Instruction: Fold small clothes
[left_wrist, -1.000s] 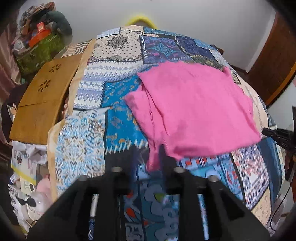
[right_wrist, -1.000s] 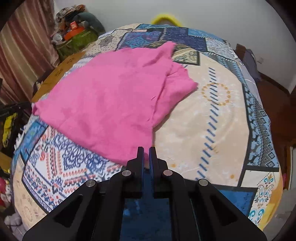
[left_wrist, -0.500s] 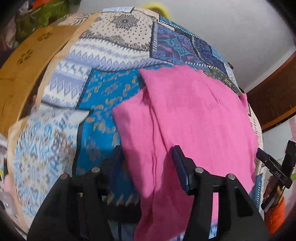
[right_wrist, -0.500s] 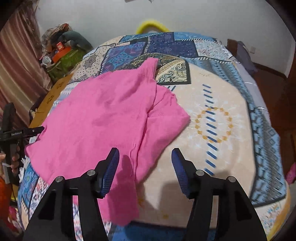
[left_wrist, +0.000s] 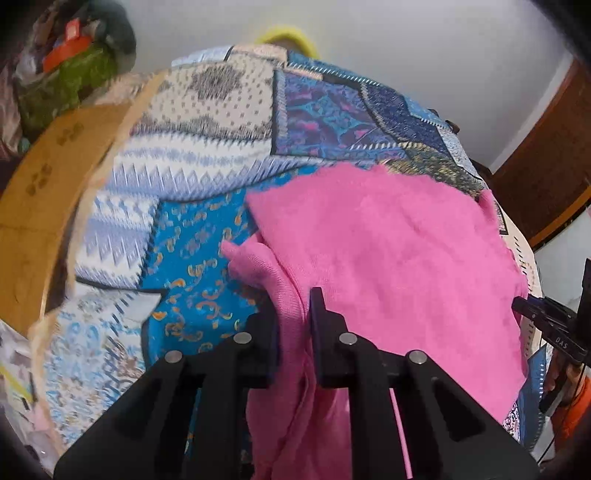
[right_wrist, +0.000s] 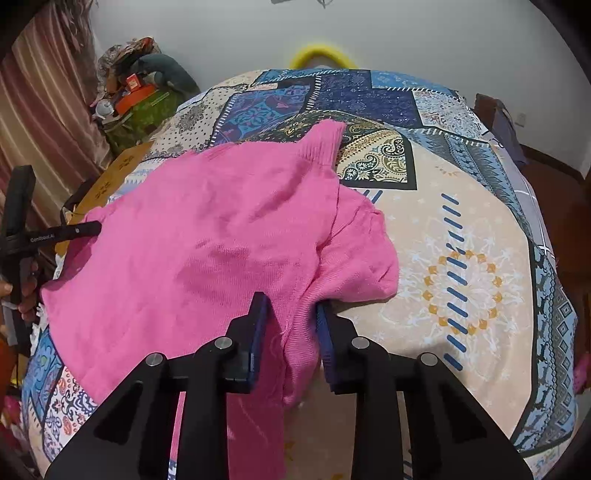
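Each hand-held gripper, left (left_wrist: 293, 306) and right (right_wrist: 290, 314), narrowly pinches a near hem corner of the soft, limp pink knitted top (right_wrist: 221, 236).

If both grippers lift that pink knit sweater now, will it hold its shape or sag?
Probably sag: the pink knit sweater already bunches between the left gripper and the right gripper. Looks light. It may drag on the patchwork bedspread.

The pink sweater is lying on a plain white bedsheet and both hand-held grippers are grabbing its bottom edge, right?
Not quite. The pink sweater lies on a colourful patchwork bedspread, not a plain white sheet; the right wrist view shows it best. The rest holds: the left hand-held gripper and the right hand-held gripper both have its bottom edge between their fingers.
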